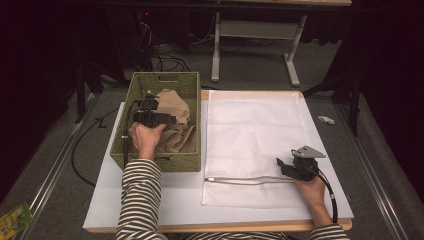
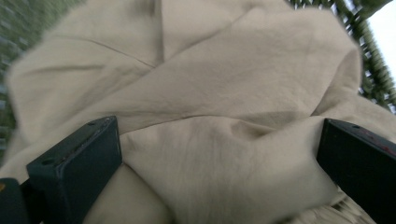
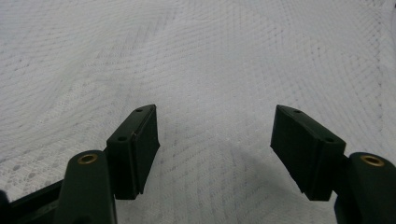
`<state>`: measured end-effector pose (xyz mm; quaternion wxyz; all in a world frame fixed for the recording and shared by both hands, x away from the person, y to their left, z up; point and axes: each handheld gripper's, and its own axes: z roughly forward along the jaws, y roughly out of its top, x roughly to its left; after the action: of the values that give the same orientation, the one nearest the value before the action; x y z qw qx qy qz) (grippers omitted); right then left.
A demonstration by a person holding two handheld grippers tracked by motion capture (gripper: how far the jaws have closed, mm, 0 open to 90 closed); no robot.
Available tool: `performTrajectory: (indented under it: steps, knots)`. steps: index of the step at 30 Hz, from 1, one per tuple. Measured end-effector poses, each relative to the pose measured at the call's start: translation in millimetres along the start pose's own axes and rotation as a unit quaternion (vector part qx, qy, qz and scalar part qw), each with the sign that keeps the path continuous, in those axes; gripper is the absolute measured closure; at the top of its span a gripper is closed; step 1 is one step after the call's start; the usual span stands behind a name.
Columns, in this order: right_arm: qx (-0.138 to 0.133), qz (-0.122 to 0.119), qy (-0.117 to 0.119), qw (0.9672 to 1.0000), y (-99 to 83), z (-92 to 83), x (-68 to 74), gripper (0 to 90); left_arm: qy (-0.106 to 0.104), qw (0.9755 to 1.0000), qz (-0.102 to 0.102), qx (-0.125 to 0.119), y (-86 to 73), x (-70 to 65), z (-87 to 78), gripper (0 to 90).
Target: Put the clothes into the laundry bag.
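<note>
Jaws spread on both: left gripper [image 2: 219, 154] straddles beige cloth [image 2: 210, 93] inside the basket [image 1: 122, 130] at the bench's left edge; right gripper [image 3: 215, 140] released over white mesh bag [image 3: 210, 56].

**A lab-style recording room, not a home**

The work surface is a white foam-like board [image 1: 150, 200] laid on a wooden tabletop [image 1: 225, 228], a makeshift test bench rather than household furniture. It stands on grey carpet tile flooring [image 1: 250, 65] in a dim room whose sides fall off into black. Loose black cables [image 1: 167, 62] coil on the floor beyond the table. Behind them stands the white metal leg frame of a second desk [image 1: 255, 30]. Metal rails [image 1: 50, 170] run along the floor on the left. The person's hands carry instrumented black hand-held grippers with trailing cables [image 1: 305, 167], gear that belongs to a research setup.
</note>
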<state>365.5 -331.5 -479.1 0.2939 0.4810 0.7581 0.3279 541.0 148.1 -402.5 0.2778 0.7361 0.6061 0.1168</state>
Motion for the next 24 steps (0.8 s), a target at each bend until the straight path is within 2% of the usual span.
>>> performTrajectory:
  steps: [4, 8, 11, 14, 15, 16, 18, 21, 24]
  knots:
    - [0.002, -0.011, -0.003, 0.9999, 0.3, 0.6, 1.9, 32.5, -0.016, 0.9997, -0.013, 0.011, 2.4, 0.0, 9.7, 0.0]
    - [0.001, -0.014, -0.006, 0.9999, 0.2, 1.2, 3.1, 32.5, -0.027, 0.9991, -0.012, 0.032, 3.3, -5.1, 19.6, 0.0]
    - [0.004, -0.015, -0.006, 0.9999, 0.5, 1.2, 3.1, 32.5, -0.036, 0.9984, 0.000, 0.043, 3.4, -8.1, 22.9, 0.0]
    - [0.005, -0.018, -0.008, 0.9998, 0.5, 1.1, 3.5, 32.6, -0.038, 0.9965, 0.028, 0.068, 5.4, -17.0, 29.2, 0.0]
    - [0.006, -0.018, -0.009, 0.9998, 0.5, 1.3, 3.6, 32.5, -0.035, 0.9956, 0.040, 0.077, 6.1, -22.6, 33.1, 0.0]
    - [0.007, -0.019, -0.009, 0.9998, 0.6, 1.2, 3.6, 32.5, -0.023, 0.9942, 0.059, 0.087, 5.5, -29.7, 38.3, 0.0]
    - [0.006, -0.020, -0.010, 0.9997, 0.5, 1.1, 3.7, 32.4, -0.003, 0.9899, 0.085, 0.113, 4.9, -37.0, 46.0, 0.0]
    - [0.006, -0.020, -0.010, 0.9997, 0.5, 1.2, 4.0, 32.2, 0.019, 0.9862, 0.097, 0.133, 4.2, -38.0, 52.0, 0.0]
    - [0.005, -0.023, -0.011, 0.9997, 0.5, 1.1, 4.4, 32.2, 0.039, 0.9831, 0.113, 0.139, 1.5, -39.5, 55.2, 1.0]
